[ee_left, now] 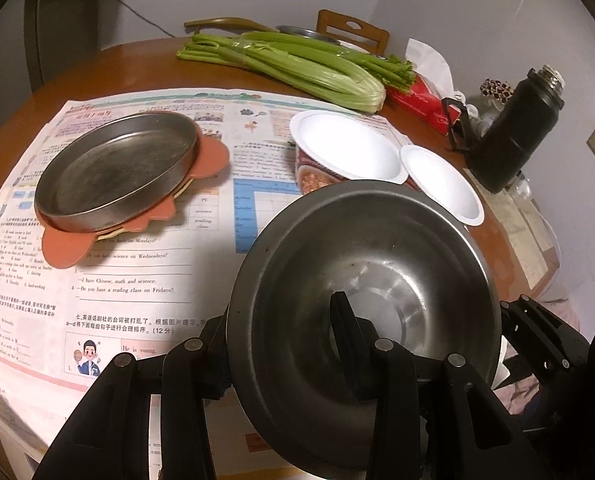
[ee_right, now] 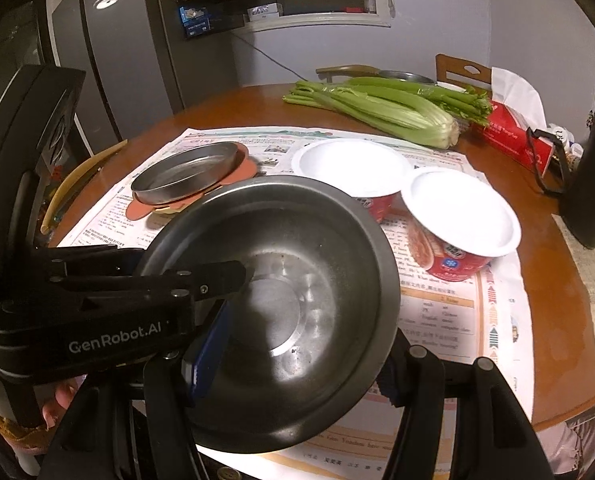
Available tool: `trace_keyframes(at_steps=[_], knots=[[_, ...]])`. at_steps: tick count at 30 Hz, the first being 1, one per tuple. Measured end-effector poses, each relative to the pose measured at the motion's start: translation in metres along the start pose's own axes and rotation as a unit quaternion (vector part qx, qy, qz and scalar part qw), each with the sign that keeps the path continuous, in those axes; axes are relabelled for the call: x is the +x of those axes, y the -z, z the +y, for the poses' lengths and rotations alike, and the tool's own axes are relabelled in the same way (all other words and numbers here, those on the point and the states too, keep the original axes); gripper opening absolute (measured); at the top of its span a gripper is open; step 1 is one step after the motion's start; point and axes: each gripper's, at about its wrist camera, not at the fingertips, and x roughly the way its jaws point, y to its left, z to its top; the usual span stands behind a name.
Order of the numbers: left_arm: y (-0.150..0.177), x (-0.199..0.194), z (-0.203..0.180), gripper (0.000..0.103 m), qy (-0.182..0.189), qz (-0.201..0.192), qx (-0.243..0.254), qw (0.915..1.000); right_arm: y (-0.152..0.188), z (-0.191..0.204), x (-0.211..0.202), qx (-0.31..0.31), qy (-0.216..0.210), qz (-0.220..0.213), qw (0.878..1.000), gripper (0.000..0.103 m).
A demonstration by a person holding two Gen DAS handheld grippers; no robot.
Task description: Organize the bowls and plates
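A steel bowl [ee_left: 377,264] hangs tilted above the paper-covered table, held by both grippers. My left gripper [ee_left: 281,328] is shut on its left wall, one finger inside the bowl and one outside. My right gripper [ee_right: 297,368] is shut on the near right wall, its blue pad inside the steel bowl [ee_right: 281,272]. In the right wrist view the left gripper [ee_right: 201,280] reaches in from the left. A shallow steel plate [ee_left: 113,168] rests on an orange mat [ee_left: 65,248] at the left. Two red paper bowls with white insides [ee_left: 345,144] [ee_left: 441,184] stand behind the held bowl.
Printed paper sheets [ee_left: 137,280] cover the round wooden table [ee_right: 545,280]. Celery [ee_left: 297,64], a red tissue pack [ee_left: 417,100] and a black flask [ee_left: 513,132] lie along the far and right side. A chair back [ee_left: 353,32] and a grey fridge [ee_right: 129,60] stand beyond.
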Motion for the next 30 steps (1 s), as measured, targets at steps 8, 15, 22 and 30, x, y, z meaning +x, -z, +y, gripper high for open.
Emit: trace_keyframes(at_steps=[8, 15, 22, 30], knots=[[0.001, 0.007, -0.001, 0.042, -0.005, 0.004, 0.0, 1.0, 0.002, -0.004, 0.007, 0.005, -0.004, 0.006, 1.0, 0.064], [0.002, 0.014, 0.0, 0.042, -0.01, 0.01, -0.004, 0.9999, 0.005, -0.005, 0.014, 0.008, -0.007, 0.015, 1.0, 0.064], [0.003, 0.015, 0.001, 0.042, -0.015, 0.01, -0.002, 0.9998, 0.009, -0.007, 0.023, 0.01, -0.008, 0.025, 1.0, 0.064], [0.003, 0.019, 0.002, 0.042, -0.013, 0.016, -0.004, 0.9998, 0.011, -0.009, 0.028, 0.02, -0.013, 0.031, 0.999, 0.064]])
